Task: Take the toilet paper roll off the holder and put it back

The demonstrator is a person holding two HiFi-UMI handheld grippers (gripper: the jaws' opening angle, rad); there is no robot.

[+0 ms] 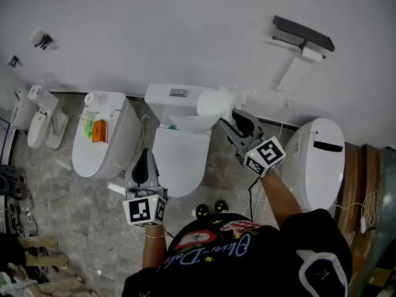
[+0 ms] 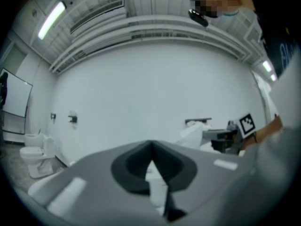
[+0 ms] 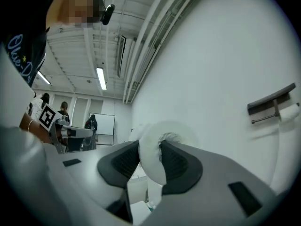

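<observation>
Roll (image 1: pixel 215 103) clamped in right gripper (image 1: pixel 232 119) — left gripper (image 1: pixel 145 154) closed, empty; holder (image 1: pixel 303 33) apart

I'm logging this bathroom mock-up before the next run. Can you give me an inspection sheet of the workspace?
Surface: marble floor.
Job's things: toilet paper roll off the holder, in front of the middle toilet; the holder is on the wall, upper right.
Clutter: orange box on the left toilet.
Grippers: right gripper shut on the roll; left gripper shut, empty.
Cables: white cable beside the right toilet.
Surroundings: three toilets along a white wall.
</observation>
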